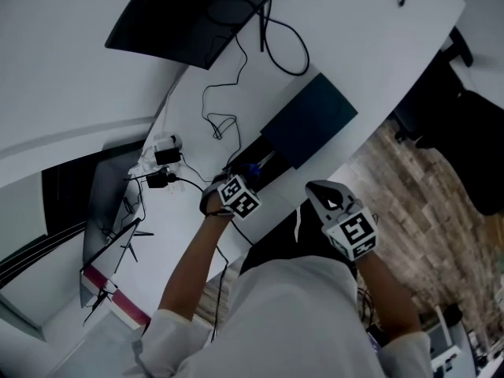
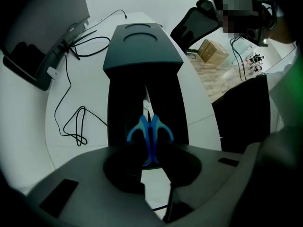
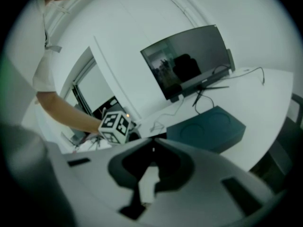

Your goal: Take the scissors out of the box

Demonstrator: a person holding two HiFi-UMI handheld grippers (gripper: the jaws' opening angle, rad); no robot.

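Observation:
Blue-handled scissors (image 2: 149, 132) hang over the open black box (image 2: 120, 109), blades pointing down into it. My left gripper (image 2: 150, 151) points straight down and is shut on the scissors' handles. In the head view the left gripper (image 1: 237, 192) hovers over the box (image 1: 253, 161), with a bit of blue from the scissors (image 1: 252, 168) beside it. The dark teal lid (image 1: 312, 120) lies just beyond the box. My right gripper (image 1: 329, 197) hangs off the table's near edge with its jaws shut and empty; from the right gripper (image 3: 152, 144) I see the lid (image 3: 208, 129) ahead.
A dark monitor (image 1: 189, 10) stands at the table's far side, with loose cables (image 1: 220, 121) and power adapters (image 1: 162, 164) left of the box. A second screen (image 1: 102, 203) leans at the left. An office chair (image 2: 194, 25) and a cardboard box (image 2: 213, 51) are on the wooden floor.

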